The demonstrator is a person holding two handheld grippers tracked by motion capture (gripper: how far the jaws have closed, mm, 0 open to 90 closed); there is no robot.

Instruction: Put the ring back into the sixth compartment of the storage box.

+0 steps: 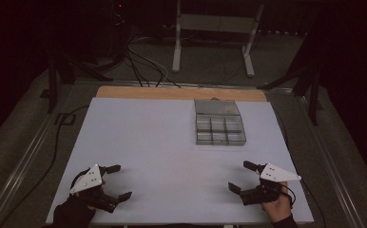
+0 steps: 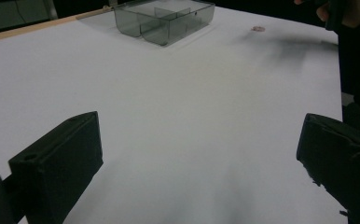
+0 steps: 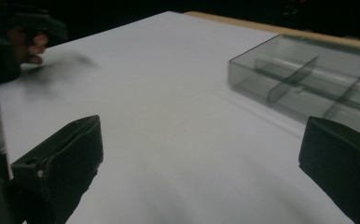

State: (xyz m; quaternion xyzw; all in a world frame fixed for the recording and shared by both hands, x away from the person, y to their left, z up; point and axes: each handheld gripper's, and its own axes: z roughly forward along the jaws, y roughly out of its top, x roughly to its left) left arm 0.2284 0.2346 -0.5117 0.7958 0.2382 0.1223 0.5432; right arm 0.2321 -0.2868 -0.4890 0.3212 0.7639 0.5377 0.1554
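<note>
Both hand-held grippers, left [image 1: 116, 181] and right [image 1: 239, 176], are waiting wide open, holding nothing. Reaching carelessly, one might bump the clear divided box [image 1: 218, 123] and push it along the white surface [image 1: 162, 142].

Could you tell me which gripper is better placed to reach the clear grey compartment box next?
Probably the right gripper: the clear grey compartment box sits on its side of the white table. Both grippers are open; the left gripper lies farther off.

Compartment box [image 1: 219, 122] set on table [image 1: 148, 142], far half, right of centre. Left gripper [image 1: 116, 181] held at near-left corner, right gripper [image 1: 242, 176] at near-right corner, well apart, both well short of box. Small disc [image 2: 258, 29] seen on table between box and right gripper. Frame legs [image 1: 213, 38] stood on floor behind table.
</note>
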